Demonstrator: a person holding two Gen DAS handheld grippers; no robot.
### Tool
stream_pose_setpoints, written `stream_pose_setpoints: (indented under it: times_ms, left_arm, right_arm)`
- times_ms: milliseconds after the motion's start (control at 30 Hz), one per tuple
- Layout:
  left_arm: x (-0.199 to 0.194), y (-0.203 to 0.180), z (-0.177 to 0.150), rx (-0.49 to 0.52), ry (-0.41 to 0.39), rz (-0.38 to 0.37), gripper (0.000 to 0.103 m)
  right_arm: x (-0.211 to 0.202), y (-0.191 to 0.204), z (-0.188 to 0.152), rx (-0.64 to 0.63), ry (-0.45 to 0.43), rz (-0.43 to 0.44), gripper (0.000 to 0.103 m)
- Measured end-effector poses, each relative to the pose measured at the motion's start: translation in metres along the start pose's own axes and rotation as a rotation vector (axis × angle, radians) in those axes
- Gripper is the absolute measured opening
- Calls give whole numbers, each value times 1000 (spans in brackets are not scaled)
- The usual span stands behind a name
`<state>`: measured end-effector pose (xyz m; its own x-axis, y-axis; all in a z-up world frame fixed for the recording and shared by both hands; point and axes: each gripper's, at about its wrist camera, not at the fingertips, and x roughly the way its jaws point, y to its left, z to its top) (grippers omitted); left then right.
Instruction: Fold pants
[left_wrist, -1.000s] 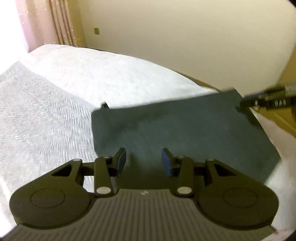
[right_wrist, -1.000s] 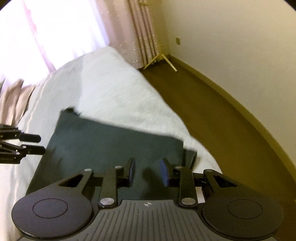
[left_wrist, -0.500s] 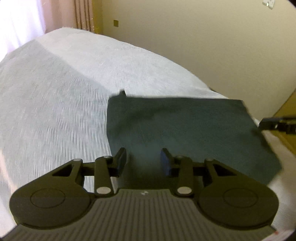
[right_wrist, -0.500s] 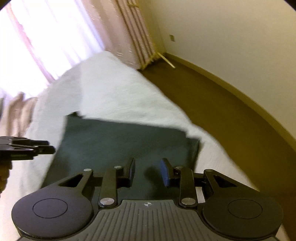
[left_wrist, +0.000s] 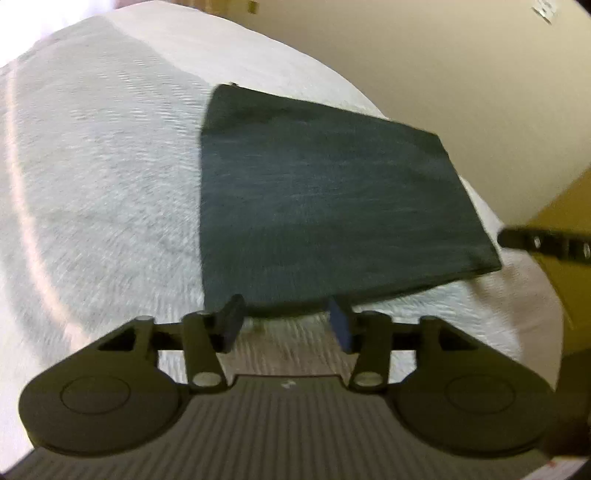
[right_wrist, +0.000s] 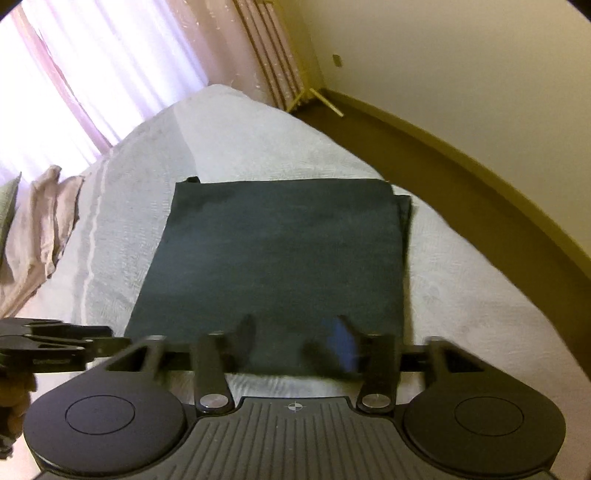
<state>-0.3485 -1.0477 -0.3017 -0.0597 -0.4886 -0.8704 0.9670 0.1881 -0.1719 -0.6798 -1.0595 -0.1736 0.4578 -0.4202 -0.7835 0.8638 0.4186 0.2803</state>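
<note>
- left gripper (left_wrist: 286, 323): jaws apart, empty, at the near hem of the pants (left_wrist: 332, 199)
- right gripper (right_wrist: 295, 341): also spread wide, holding nothing, over the near edge
- pants lie as a flat dark rectangle on the white bed (left_wrist: 92, 166), close to its corner
- risk: a low fingertip snags the hem and drags the fold open
- risk: lower layer pokes out at the right side (right_wrist: 405, 221); a nudge widens it
- risk: a push toward the floor (right_wrist: 424, 155) slides the stack off

Both jaws spread wide, empty: left hand-held gripper (left_wrist: 286, 320) and right hand-held gripper (right_wrist: 295, 338) level, side by side.
</note>
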Motion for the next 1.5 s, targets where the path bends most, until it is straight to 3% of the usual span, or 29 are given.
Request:
stream_pose_setpoints:
  times_ms: [33, 100, 267, 500, 933, 1500]
  left_arm:
    - [-13, -2, -4, -27, -7, 17, 63]
    - [-36, -5, -11, -72, -26, 56, 85]
    - [-92, -12, -28, -128, -64, 113, 102]
    - [-161, -23, -62, -92, -116, 99, 102]
    - [-278, -35, -142, -69, -184, 101, 102]
    - [-314, -48, -159, -81, -246, 69, 102]
  right_arm:
    - [-8, 6, -3, -4, 6, -16, 67]
    - [-23, 17, -11, -7, 28, -61, 74]
    - [-61, 40, -33, 67, 84, -164, 80]
    - [-142, 83, -62, 159, -5, -196, 81]
    - [-247, 166, -126, 76, -95, -192, 81]
    - [-279, 192, -137, 4, -155, -234, 81]
